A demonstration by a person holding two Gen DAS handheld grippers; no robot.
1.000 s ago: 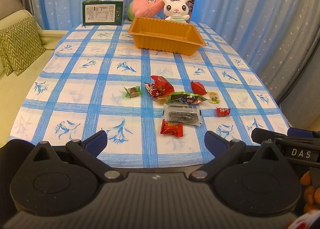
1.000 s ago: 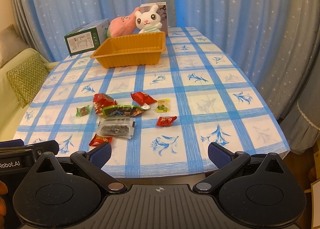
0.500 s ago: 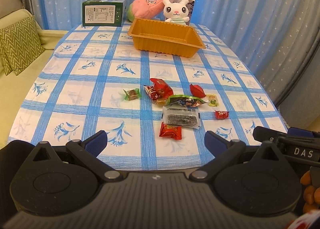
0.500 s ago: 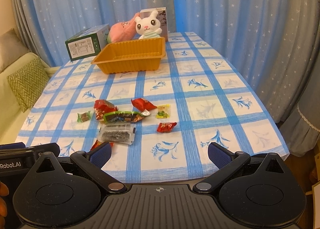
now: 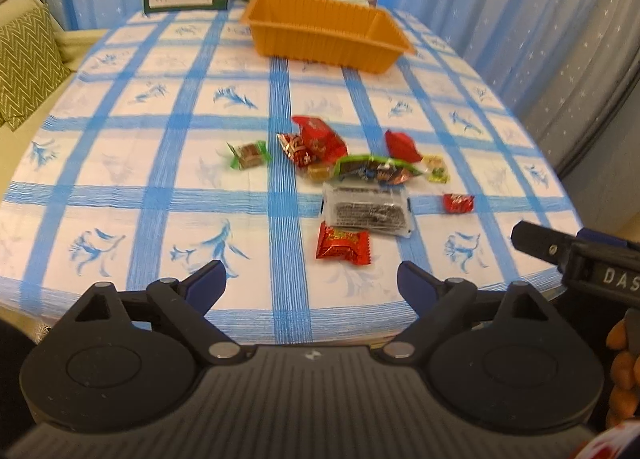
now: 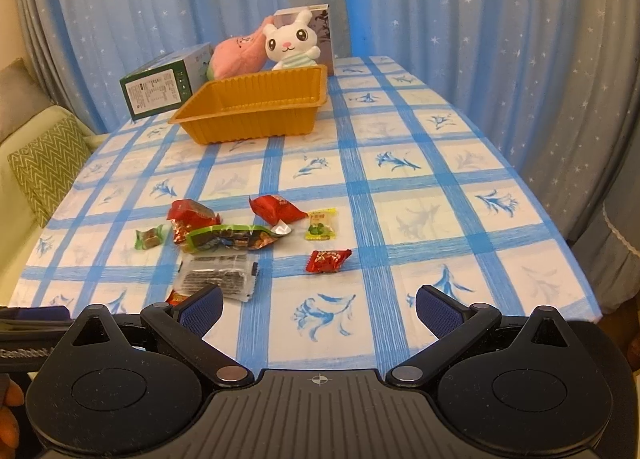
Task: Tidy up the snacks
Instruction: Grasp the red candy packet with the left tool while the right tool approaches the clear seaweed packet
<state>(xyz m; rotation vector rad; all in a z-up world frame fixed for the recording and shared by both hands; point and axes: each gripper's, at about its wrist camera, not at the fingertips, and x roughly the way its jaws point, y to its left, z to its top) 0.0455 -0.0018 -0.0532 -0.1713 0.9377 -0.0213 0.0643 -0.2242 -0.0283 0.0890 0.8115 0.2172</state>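
Roughly nine snack packets (image 6: 230,238); one orange tray (image 6: 256,109).

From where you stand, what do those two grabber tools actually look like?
Both are matte black plastic. The left gripper and right gripper each have two angled fingers tipped with dark blue textured pads, silver pivot pins, two round discs and a ribbed grey centre plate with a small crosshair mark. White lettering on their sides reads "DAS" and "GenRobot". No cables show.

Wrapped snacks (image 5: 360,179) lie scattered flat at the frame's center on the checked cloth, well apart from the empty orange tray (image 5: 324,35) at upper center.
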